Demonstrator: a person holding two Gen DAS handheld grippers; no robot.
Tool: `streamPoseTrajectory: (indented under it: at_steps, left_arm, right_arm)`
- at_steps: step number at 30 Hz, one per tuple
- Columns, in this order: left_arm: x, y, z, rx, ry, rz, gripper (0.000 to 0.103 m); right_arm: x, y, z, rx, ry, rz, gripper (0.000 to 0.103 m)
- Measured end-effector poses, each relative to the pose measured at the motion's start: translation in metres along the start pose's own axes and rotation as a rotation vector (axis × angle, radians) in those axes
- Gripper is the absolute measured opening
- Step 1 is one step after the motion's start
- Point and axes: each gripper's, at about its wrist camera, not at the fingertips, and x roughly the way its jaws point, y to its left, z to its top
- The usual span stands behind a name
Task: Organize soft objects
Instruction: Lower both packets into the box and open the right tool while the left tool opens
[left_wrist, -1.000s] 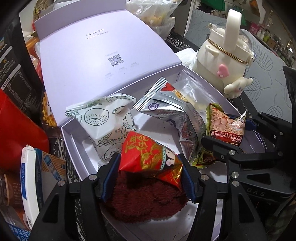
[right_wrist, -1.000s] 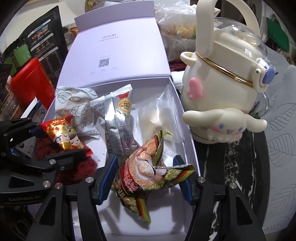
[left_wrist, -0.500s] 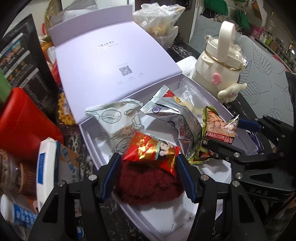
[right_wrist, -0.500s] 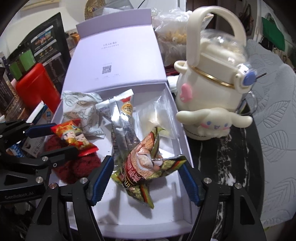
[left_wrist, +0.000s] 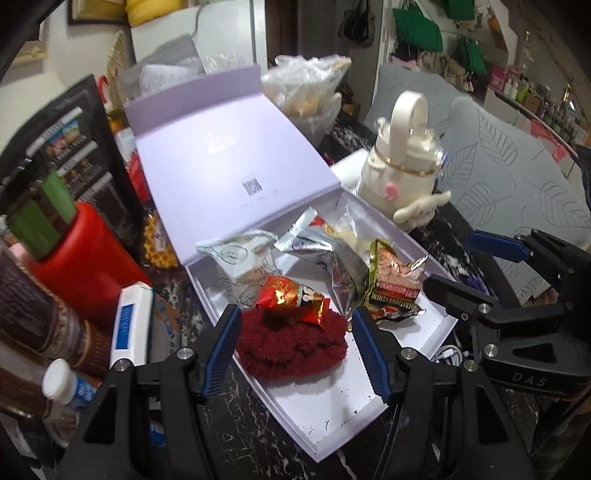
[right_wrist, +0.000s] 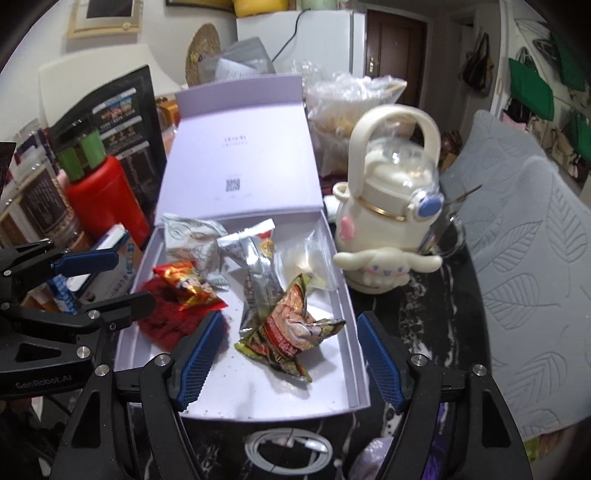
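Both claws hang above the open lavender box (right_wrist: 343, 295) on the dark marbled desk (right_wrist: 417, 317), and neither holds anything.

The left gripper (left_wrist: 293, 345) has its 2 blue-padded jaws apart with clear air on either side of the dark red fluffy piece (left_wrist: 291, 347) framed between them. The pads touch neither that piece nor the red and gold snack packet (left_wrist: 293, 299) lying on top of it. Both sit in the box's near left corner, as the right wrist view shows them (right_wrist: 166, 321).

The right gripper (right_wrist: 290, 356) stands wider. Its jaws have just been opening, and nothing is pressed between them now: the green and red peanut packet (right_wrist: 291, 332) lies loose on the box floor, toward the near right side, with a gap to each pad. From the left wrist view the same gripper (left_wrist: 461, 264) shows as 2 black fingers spread well apart just beyond the box's right wall.

Further back in the box lie a pale printed pouch (right_wrist: 192, 242) at the far left, a silver sachet (right_wrist: 255, 266) in the middle and a clear plastic bag (right_wrist: 308, 258) against the right wall. The box lid (right_wrist: 240, 155) stands tilted back behind them.

Just outside the box's right wall stands a cream cartoon-dog water bottle (right_wrist: 388, 221). A red container (right_wrist: 103, 199) stands off the box's left side, and a coiled white cable (right_wrist: 288, 450) lies on the desk at the near edge.
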Motion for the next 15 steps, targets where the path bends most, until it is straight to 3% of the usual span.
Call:
streamPoseTrajectory:
  at_steps: [15]
  left_arm:
    - [-0.069,0.003,-0.007,-0.028,-0.12,0.029,0.061]
  right_arm:
    - [-0.08,0.019,-0.009,-0.022,-0.128,-0.021,0.075]
